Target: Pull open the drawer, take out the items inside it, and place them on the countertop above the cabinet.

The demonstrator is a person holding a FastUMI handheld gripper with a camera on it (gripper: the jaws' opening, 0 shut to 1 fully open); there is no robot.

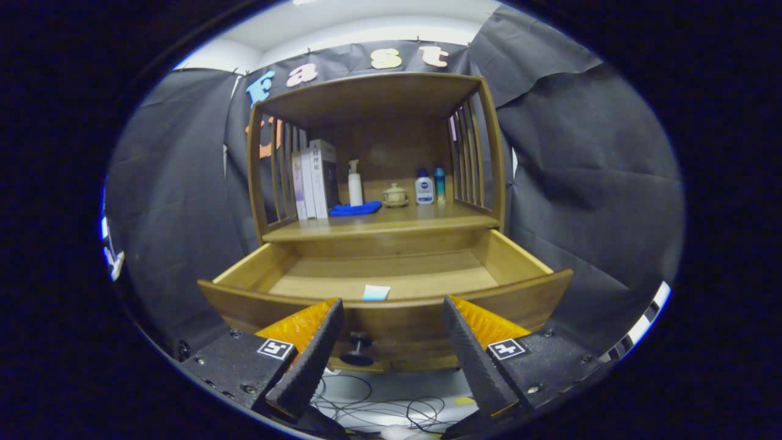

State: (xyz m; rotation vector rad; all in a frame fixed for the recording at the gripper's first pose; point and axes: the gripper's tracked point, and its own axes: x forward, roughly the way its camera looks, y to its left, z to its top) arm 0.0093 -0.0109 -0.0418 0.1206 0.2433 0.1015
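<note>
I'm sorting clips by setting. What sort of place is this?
Likely a staged recording booth, not a real home: black cloth walls hang around one wooden cabinet with its drawer open, and loose cables lie on the floor below the open gripper.

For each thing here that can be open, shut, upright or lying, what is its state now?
Drawer: pulled open.
Small card: lying flat inside the drawer, near its front.
Gripper: open, fingers either side of the drawer knob, not touching.
Books: upright.
Pump bottle: upright.
Blue cloth: lying flat.
</note>
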